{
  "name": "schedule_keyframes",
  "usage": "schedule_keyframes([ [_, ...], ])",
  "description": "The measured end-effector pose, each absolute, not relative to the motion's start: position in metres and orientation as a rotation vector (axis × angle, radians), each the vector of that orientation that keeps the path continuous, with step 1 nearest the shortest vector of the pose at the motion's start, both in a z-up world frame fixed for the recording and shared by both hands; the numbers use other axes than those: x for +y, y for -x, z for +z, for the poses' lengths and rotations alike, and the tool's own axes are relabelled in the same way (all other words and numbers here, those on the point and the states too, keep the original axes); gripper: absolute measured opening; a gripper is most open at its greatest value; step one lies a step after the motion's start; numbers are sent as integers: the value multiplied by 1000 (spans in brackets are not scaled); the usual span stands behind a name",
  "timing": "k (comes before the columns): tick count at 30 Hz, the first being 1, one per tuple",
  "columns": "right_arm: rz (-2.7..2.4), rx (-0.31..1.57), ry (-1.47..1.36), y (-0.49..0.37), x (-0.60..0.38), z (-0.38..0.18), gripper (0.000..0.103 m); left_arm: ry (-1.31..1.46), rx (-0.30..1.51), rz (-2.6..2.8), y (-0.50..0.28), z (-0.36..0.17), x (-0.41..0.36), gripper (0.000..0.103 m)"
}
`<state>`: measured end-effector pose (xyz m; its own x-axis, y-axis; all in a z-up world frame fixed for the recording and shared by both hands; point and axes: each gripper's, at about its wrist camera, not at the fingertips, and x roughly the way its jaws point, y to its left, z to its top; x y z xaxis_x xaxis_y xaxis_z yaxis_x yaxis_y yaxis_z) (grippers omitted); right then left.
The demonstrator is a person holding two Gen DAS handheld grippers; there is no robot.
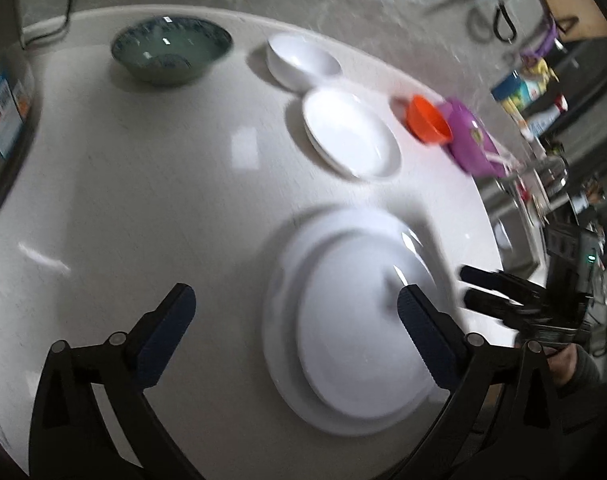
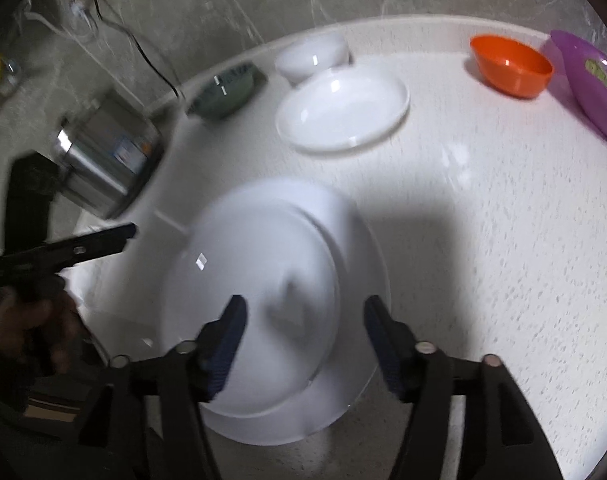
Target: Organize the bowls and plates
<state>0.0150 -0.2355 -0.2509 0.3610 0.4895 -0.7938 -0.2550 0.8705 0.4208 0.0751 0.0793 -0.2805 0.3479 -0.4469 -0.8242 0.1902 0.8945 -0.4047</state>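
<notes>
Below both grippers, at the near edge of the white counter (image 2: 483, 208), sits the stack: a smaller white plate (image 1: 363, 328) resting off-centre on a larger white plate (image 1: 287, 248), shifted toward the big plate's 5 o'clock in the left wrist view. The left gripper (image 1: 299, 308) stands wide open with nothing pinched, one finger over bare counter, the other above the small plate. The right gripper (image 2: 303, 312) is also parted and empty, hovering over the stack's near rim.

The main risk, I judge, is the lopsided stack: a finger dipping while pulling away could catch the upper rim and slide or tip it, and glazed plates skid easily. The two grippers hang close together, so they might knock each other.

Farther off, at 12 o'clock in the right wrist view, lies another white plate (image 2: 343, 110) with a white bowl (image 2: 311, 56) just behind it. A green bowl (image 2: 223, 92) sits at 11, near a metal pot (image 2: 103, 160). An orange bowl (image 2: 511, 66) and purple dish (image 2: 591, 88) stand at 1 to 2 o'clock, just beside each other. Reaching the white bowl means passing over the loose plate.
</notes>
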Motion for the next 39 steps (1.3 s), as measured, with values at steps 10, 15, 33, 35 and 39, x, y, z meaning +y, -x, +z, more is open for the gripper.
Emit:
schedule_keyframes([
  [10,482,992,-465,-83,-327,-203,103,154,1113,-346,-140,-253,70,103],
  [15,502,963,-563,-127,-346,-200,103,161,1172,-337,-200,-265,58,103],
  [33,490,1184,-642,-210,-314,-286,61,18,1265,-423,-303,-329,-1,101],
  [35,490,1193,-633,-213,-311,-289,62,9,1269,-415,-305,-332,-3,100],
  [39,491,1201,-605,-217,-309,-292,62,-6,1273,-418,-308,-336,-13,68],
])
